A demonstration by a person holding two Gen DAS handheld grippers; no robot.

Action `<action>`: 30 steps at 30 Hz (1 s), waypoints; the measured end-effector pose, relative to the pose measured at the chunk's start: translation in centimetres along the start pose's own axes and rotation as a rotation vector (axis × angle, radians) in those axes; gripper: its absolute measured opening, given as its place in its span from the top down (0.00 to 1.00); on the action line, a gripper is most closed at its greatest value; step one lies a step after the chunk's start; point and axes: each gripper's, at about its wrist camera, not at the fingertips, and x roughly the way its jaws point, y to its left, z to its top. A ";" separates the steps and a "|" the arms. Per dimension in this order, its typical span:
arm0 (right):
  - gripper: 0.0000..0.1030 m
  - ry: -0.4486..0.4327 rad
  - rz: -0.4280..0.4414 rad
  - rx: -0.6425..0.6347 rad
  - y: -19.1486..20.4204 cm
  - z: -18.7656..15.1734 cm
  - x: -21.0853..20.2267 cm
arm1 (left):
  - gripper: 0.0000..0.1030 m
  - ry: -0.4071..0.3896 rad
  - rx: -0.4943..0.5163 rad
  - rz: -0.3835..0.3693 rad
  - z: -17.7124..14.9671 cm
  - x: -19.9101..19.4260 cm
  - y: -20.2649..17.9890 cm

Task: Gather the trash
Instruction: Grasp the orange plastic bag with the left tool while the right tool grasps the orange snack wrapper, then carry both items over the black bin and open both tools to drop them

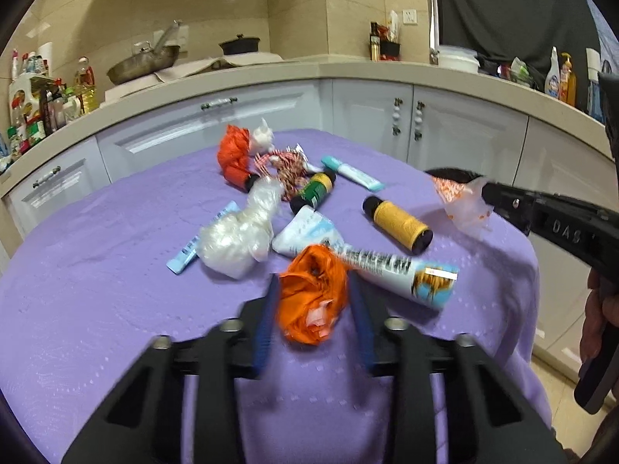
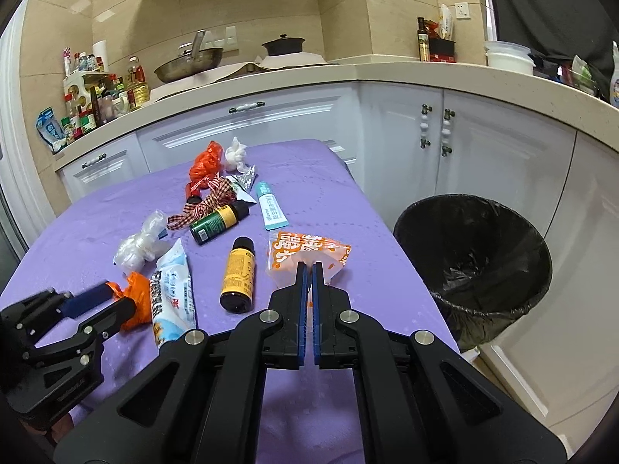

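My left claw [image 1: 314, 301] pinches an orange bag [image 1: 313, 295]. My right claw [image 2: 308, 270] pinches a clear wrapper [image 2: 305, 257] near the table's [image 2: 77, 239] right edge.

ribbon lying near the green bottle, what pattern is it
Red-and-white gingham check on the ribbon, clearest in the right wrist view, beside the green bottle.

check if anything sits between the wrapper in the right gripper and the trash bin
Nothing visible does. The right gripper holds the orange-and-white wrapper near the table's right edge, and the black-lined bin stands open just beyond it.
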 end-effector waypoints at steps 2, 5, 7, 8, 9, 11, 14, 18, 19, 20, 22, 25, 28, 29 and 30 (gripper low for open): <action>0.98 -0.005 0.001 0.002 -0.1 -0.1 -0.2 | 0.75 -0.005 0.006 0.001 -0.1 -0.2 0.0; 0.98 -0.011 0.003 0.004 0.0 -0.1 -0.3 | 0.77 -0.016 -0.002 0.003 -0.2 -0.7 0.1; 0.98 -0.014 0.004 0.003 0.1 -0.1 -0.4 | 0.78 -0.026 -0.005 0.014 -0.2 -1.1 0.3; 0.98 -0.015 0.005 0.003 0.1 -0.1 -0.4 | 0.78 -0.031 -0.007 0.018 -0.2 -1.3 0.4; 0.98 -0.015 0.006 0.002 0.1 -0.1 -0.5 | 0.78 -0.038 -0.012 0.023 -0.2 -1.6 0.6; 0.98 -0.018 0.005 0.001 0.1 0.0 -0.5 | 0.78 -0.052 -0.023 0.030 0.0 -2.2 0.9; 0.98 -0.026 -0.001 0.004 -0.1 0.3 -0.8 | 0.79 -0.078 -0.040 0.040 0.7 -3.0 1.4; 0.98 -0.046 -0.029 0.007 -0.9 0.8 -1.3 | 0.79 -0.121 -0.057 0.030 2.1 -3.8 1.4; 0.98 -0.053 -0.041 0.013 -1.4 1.0 -1.5 | 0.79 -0.130 -0.055 0.025 2.5 -3.8 1.1; 0.98 -0.057 -0.050 0.017 -1.8 1.1 -1.6 | 0.79 -0.140 -0.047 0.016 3.2 -3.7 0.8; 0.98 -0.069 -0.079 0.025 -2.9 1.4 -1.9 | 0.79 -0.155 -0.029 0.002 4.1 -3.5 0.0; 0.98 -0.085 -0.119 0.042 -4.6 1.8 -2.3 | 0.79 -0.178 -0.015 -0.038 5.9 -2.9 -1.7; 0.98 -0.099 -0.165 0.061 -6.9 2.3 -2.6 | 0.79 -0.203 0.009 -0.066 7.7 -2.0 -3.9; 0.98 -0.103 -0.182 0.069 -7.8 2.5 -2.7 | 0.79 -0.204 0.017 -0.076 8.5 -1.4 -4.9; 0.98 -0.107 -0.198 0.076 -8.6 2.7 -2.7 | 0.79 -0.201 0.022 -0.086 9.0 -0.9 -5.5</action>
